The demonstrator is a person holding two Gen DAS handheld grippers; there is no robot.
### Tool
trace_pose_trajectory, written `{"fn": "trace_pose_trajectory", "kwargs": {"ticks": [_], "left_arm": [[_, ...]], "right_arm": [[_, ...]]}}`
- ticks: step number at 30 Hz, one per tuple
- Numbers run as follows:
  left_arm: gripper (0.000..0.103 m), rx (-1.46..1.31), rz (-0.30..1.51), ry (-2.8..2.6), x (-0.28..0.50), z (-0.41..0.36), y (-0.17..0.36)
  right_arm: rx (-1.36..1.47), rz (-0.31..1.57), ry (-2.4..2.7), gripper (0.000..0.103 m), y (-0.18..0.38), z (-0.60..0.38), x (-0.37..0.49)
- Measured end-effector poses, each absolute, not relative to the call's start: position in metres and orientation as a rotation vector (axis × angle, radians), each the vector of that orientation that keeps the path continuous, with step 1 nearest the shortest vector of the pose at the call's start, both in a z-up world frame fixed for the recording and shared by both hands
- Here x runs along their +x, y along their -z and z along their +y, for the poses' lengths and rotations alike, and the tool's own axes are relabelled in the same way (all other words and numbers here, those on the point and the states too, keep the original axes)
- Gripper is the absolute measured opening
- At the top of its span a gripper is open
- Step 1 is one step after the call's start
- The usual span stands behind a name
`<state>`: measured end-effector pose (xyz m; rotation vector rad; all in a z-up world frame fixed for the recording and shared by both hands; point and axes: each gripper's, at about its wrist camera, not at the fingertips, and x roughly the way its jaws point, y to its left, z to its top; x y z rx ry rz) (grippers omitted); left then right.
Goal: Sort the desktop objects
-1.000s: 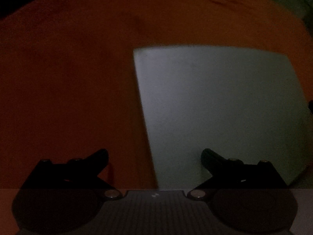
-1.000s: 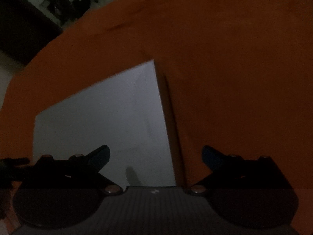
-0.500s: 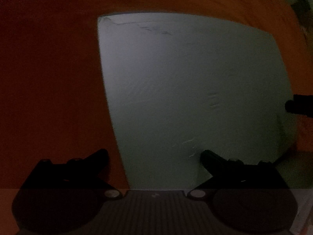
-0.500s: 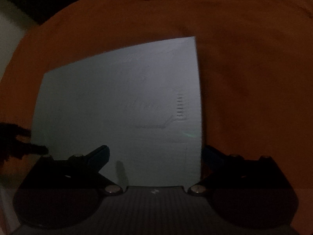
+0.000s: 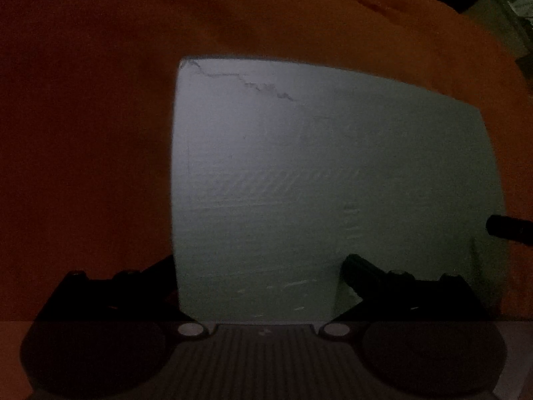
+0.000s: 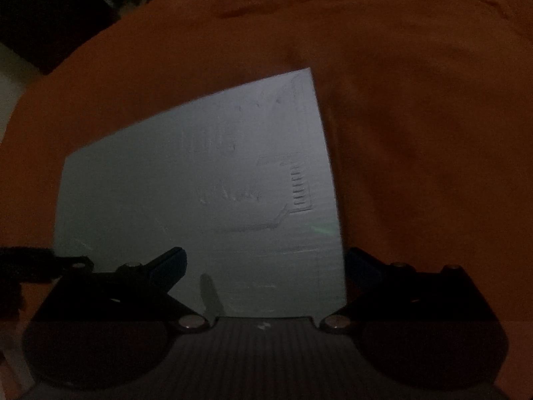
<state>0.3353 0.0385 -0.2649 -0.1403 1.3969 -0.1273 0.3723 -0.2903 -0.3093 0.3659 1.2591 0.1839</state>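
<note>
A pale grey-white flat board (image 5: 316,183) lies on an orange cloth (image 5: 83,133); it shows scratches and a crack near its far left corner. My left gripper (image 5: 263,266) is open, its jaws astride the board's near left edge, the left finger partly hidden under or behind the board. The same board (image 6: 206,193) shows in the right wrist view. My right gripper (image 6: 266,263) is open, its jaws astride the board's near right edge. The scene is very dark.
The orange cloth (image 6: 416,116) covers the whole surface around the board, with folds at the far side. The right gripper's finger (image 5: 509,228) pokes in at the left view's right edge. Dark room clutter (image 6: 50,6) lies beyond the cloth.
Both grippers shifted around the board. From half a second ago, the board has dropped lower in both views and now sits between each gripper's fingers.
</note>
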Motion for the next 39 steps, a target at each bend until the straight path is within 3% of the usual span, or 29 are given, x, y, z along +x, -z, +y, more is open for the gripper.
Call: {"fn": "trace_pose_trajectory", "kwargs": {"ticks": [13, 23, 29, 34, 39], "left_arm": [[0.102, -0.083, 1.171, 0.128, 0.317, 0.043, 0.172], [0.103, -0.105, 1.104, 0.122, 0.226, 0.051, 0.101], [0.103, -0.082, 0.934, 0.07, 0.131, 0.027, 0.119], [0.102, -0.09, 0.993, 0.003, 0.07, 0.012, 0.175], [0.102, -0.047, 0.954, 0.035, 0.058, 0.018, 0.182]], "right_arm": [[0.432, 1.218, -0.243, 0.103, 0.258, -0.304, 0.361], [0.386, 1.172, -0.302, 0.103, 0.2, -0.317, 0.291], [0.286, 1.106, -0.256, 0.103, 0.224, -0.301, 0.201], [0.194, 1.05, -0.199, 0.103, 0.26, -0.281, 0.126], [0.097, 1.016, -0.249, 0.103, 0.271, -0.277, 0.109]]}}
